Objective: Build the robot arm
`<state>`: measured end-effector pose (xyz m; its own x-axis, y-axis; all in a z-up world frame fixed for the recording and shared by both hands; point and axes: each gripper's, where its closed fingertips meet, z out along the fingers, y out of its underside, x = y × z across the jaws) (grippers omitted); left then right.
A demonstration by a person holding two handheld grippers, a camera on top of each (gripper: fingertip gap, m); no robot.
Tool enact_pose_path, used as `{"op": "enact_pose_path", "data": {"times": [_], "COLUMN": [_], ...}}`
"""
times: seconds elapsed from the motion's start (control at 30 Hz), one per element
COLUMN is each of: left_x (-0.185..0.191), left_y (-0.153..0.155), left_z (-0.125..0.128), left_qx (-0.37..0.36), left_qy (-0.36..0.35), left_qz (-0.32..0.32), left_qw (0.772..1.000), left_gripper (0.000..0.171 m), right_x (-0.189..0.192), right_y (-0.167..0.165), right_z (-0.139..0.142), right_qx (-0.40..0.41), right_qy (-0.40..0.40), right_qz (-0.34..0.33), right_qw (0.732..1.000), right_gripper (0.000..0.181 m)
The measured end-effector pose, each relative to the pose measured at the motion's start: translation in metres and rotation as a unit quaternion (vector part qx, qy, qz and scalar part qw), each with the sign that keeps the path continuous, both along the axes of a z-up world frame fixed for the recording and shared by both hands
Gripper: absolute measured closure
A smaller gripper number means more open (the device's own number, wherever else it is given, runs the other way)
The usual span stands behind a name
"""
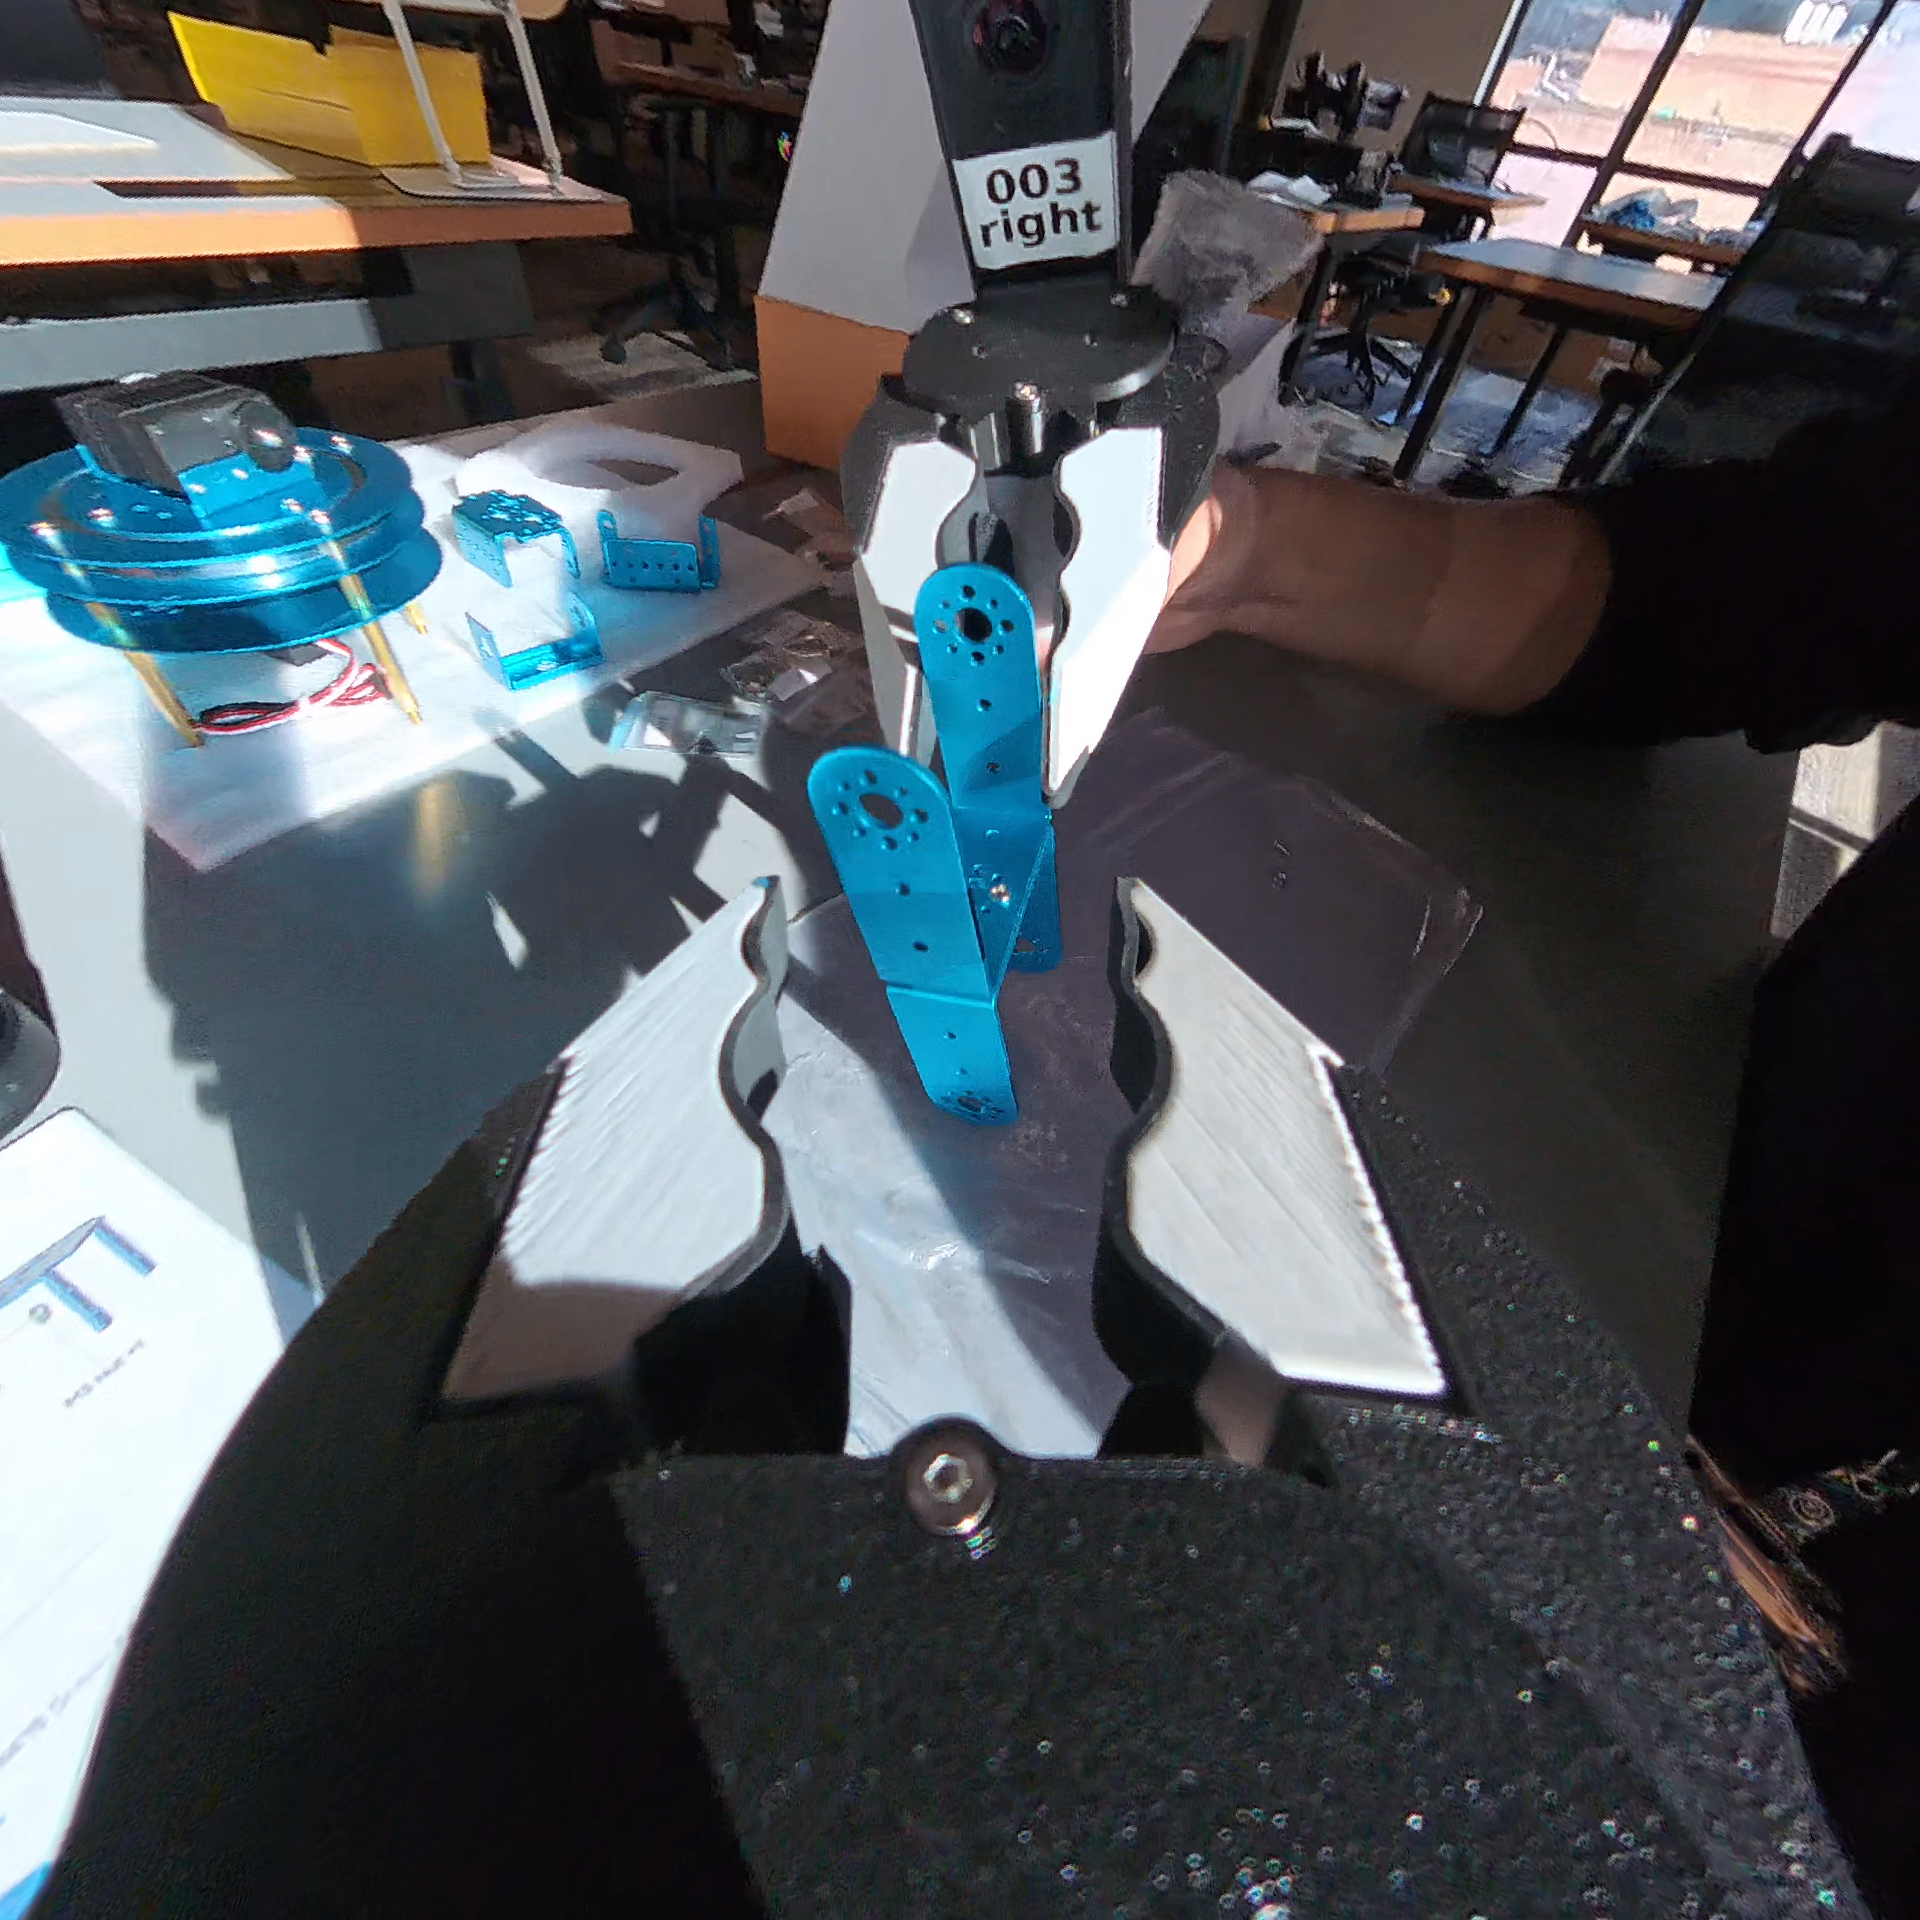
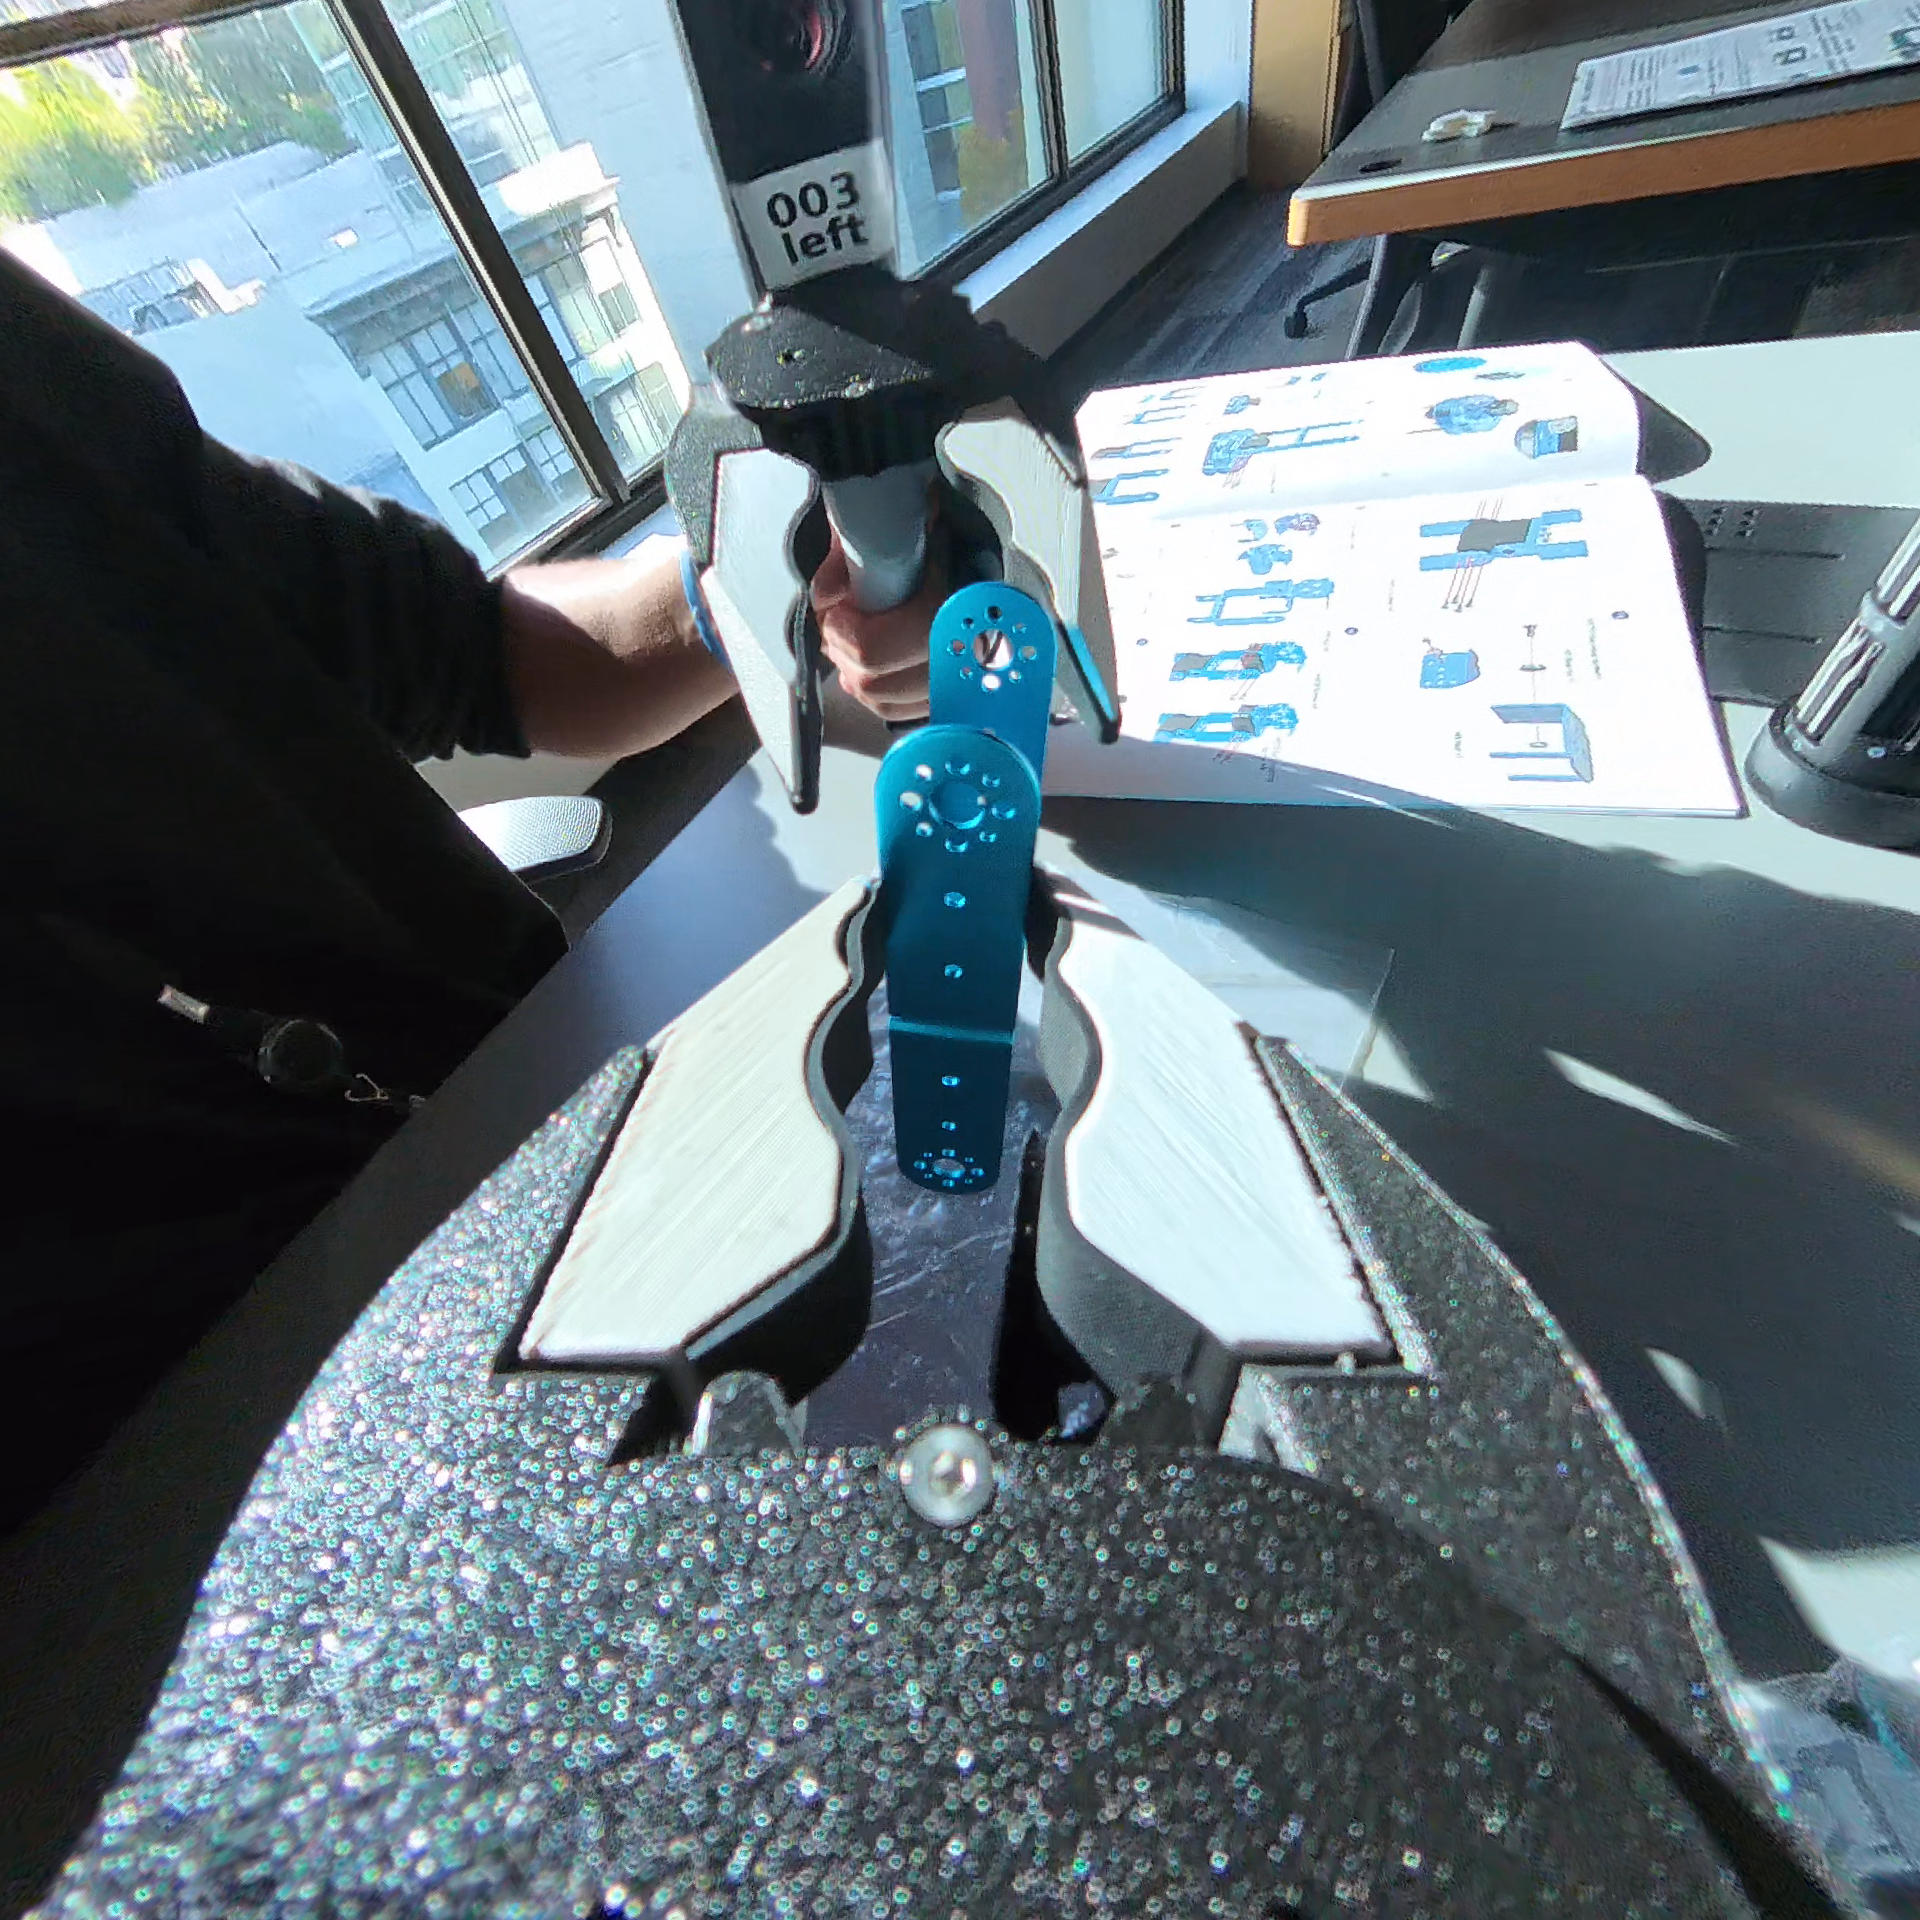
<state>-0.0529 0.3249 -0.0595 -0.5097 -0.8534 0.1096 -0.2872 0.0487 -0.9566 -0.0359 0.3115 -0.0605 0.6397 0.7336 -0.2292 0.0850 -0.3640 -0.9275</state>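
Two grippers face each other over a dark table [image 1: 1351, 1039], with a blue metal bracket [image 1: 935, 914] standing between them. The bracket is a long U-shaped piece with two rounded, hole-drilled arms pointing up; a second bent blue piece seems to be joined at its middle, though the joint is hard to read.

In the right wrist view, the right gripper [image 2: 956, 914] has its white fingers [image 2: 727, 1143] drawn in close on either side of the bracket [image 2: 951, 935]. The nearer arm of the bracket sits in the narrow gap between the fingertips; they look to be pinching it, though contact is not plain on both sides. The left wrist view shows the same gripper [image 1: 987, 727] from the front, its tips flanking the bracket's far arm.

The left gripper [image 1: 945, 904] is spread wide, its fingers [image 1: 644, 1143] well apart on either side of the bracket and touching nothing. It holds nothing. Seen from the right wrist view, the left gripper [image 2: 935, 748] hangs just behind the bracket, a hand [image 2: 873, 655] wrapped round its handle.

An open instruction booklet [image 2: 1403, 582] lies on the table beyond. To the left sit a blue round turntable assembly [image 1: 208, 530] on brass legs and several small blue brackets [image 1: 582, 571] on a white sheet [image 1: 364, 748]
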Motion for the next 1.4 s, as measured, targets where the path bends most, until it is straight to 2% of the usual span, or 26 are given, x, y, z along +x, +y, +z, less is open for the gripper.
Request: {"op": "enact_pose_path", "data": {"times": [0.07,0.13,0.3,0.43,0.5,0.53,0.57,0.73,0.9,0.97,1.4], "left_x": [0.005,0.01,0.014,0.014,0.014,0.014,0.015,0.019,0.017,0.013,0.004], "left_y": [-0.007,-0.01,-0.019,-0.024,-0.024,-0.023,-0.021,-0.006,-0.005,-0.005,0.005], "left_z": [-0.001,-0.003,-0.004,-0.004,-0.005,-0.005,-0.005,-0.008,0.001,-0.002,-0.044], "left_qx": [0.009,0.035,0.065,0.087,0.094,0.096,0.098,0.102,-0.001,-0.014,0.039], "left_qy": [0.006,0.007,0.019,0.028,0.033,0.038,0.043,0.087,0.148,0.156,0.161], "left_qz": [-0.024,-0.032,-0.066,-0.075,-0.076,-0.075,-0.072,-0.049,-0.035,-0.041,-0.039], "left_qw": [1.0,0.999,0.996,0.993,0.992,0.992,0.992,0.99,0.988,0.987,0.986], "left_gripper": [0.123,0.144,0.144,0.145,0.145,0.145,0.145,0.145,0.146,0.146,0.143], "right_x": [0.0,-0.001,0.007,0.008,0.005,0.004,0.003,0.01,0.013,0.015,0.02], "right_y": [-0.005,-0.011,-0.018,-0.024,-0.025,-0.024,-0.025,-0.02,-0.021,-0.021,-0.028], "right_z": [-0.007,-0.01,-0.018,-0.04,-0.05,-0.054,-0.056,-0.043,-0.022,-0.02,-0.039], "right_qx": [-0.001,0.007,0.008,-0.029,-0.037,-0.037,-0.036,-0.055,-0.095,-0.105,-0.219], "right_qy": [-0.014,-0.03,-0.063,-0.104,-0.128,-0.138,-0.144,-0.08,-0.009,0.003,0.005], "right_qz": [0.014,0.029,0.024,0.018,0.021,0.022,0.027,0.005,0.027,0.043,0.164], "right_qw": [1.0,0.999,0.998,0.994,0.991,0.989,0.989,0.995,0.995,0.994,0.962], "right_gripper": [0.155,0.155,0.154,0.136,0.135,0.139,0.153,0.154,0.154,0.154,0.154]}}
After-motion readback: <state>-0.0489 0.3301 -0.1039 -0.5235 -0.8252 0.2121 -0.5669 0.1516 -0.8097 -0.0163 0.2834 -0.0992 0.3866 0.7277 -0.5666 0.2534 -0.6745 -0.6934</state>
